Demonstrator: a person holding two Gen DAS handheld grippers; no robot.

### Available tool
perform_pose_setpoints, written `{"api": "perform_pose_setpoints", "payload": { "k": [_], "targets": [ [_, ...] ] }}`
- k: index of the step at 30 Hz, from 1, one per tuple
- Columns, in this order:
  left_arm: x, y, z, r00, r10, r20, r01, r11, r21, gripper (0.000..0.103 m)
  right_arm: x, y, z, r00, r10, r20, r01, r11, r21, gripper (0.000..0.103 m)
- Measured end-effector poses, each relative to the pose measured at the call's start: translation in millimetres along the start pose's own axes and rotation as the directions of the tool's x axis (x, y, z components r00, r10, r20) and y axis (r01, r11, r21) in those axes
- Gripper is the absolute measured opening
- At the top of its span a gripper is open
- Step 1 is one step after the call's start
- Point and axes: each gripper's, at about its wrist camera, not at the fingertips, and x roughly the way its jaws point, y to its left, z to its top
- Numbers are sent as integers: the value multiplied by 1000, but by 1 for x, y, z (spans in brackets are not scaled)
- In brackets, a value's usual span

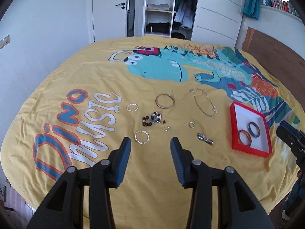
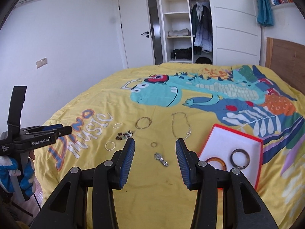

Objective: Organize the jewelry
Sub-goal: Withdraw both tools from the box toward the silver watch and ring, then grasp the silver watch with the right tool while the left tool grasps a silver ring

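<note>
Left gripper (image 1: 150, 143): black arms with ribbed blue pads, jaws spread wide and holding nothing, hovering over the yellow bedspread (image 1: 133, 80).
Right gripper (image 2: 155, 145): same build, jaws spread, nothing between them.
Between the right jaws: a small gold ring (image 2: 153, 144) and, nearer the camera, a silver wristwatch (image 2: 161, 158) lying crumpled in a short metal heap.
Ahead of the left jaws: a twisted silver hoop (image 1: 141, 137) just past the left pad, a small silver ring (image 1: 167, 128) beyond the gap, the watch off to the right.
Beaded bracelet (image 1: 153, 119): brown, white and pale beads, bunched in a loose cluster beyond the hoop.
Smaller hoop (image 1: 132, 107): silvery, twisted, lying flat to the left of the beads.
Gold bangle (image 1: 165, 100): thin, round, farther back.
Chain necklace (image 1: 204, 103): fine gold links laid in a long open loop, right of the bangle.
Red box (image 1: 233, 127): shallow, rectangular, white lining, on the bedspread to the right of the loose pieces.
Inside the box: an amber bangle (image 1: 245, 137) and a dark mottled bangle (image 1: 254, 129), both thick and glossy, side by side.
</note>
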Motion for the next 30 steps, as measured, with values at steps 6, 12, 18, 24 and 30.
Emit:
{"api": "perform_pose_setpoints", "payload": {
  "k": [6, 12, 18, 24, 30],
  "targets": [
    [57, -9, -12, 998, -21, -63, 22, 1000, 18, 41, 57, -5, -21, 996, 35, -77, -34, 999, 20, 44],
    [116, -15, -5, 991, -79, -108, 80, 997, 4, 41, 120, -9, -37, 986, 72, -148, -69, 997, 25, 44],
    [163, -24, 6, 985, -116, -129, 115, 993, -13, 41, 173, -14, -44, 976, 110, -187, -105, 994, 35, 44],
    [193, -26, 5, 986, -99, -137, 98, 995, -15, 41, 212, -23, -56, 969, 116, -219, -108, 993, 47, 44],
    [212, -24, 2, 985, -94, -147, 91, 995, -27, 41, 234, -28, -68, 961, 129, -246, -117, 991, 62, 44]
  ]
}}
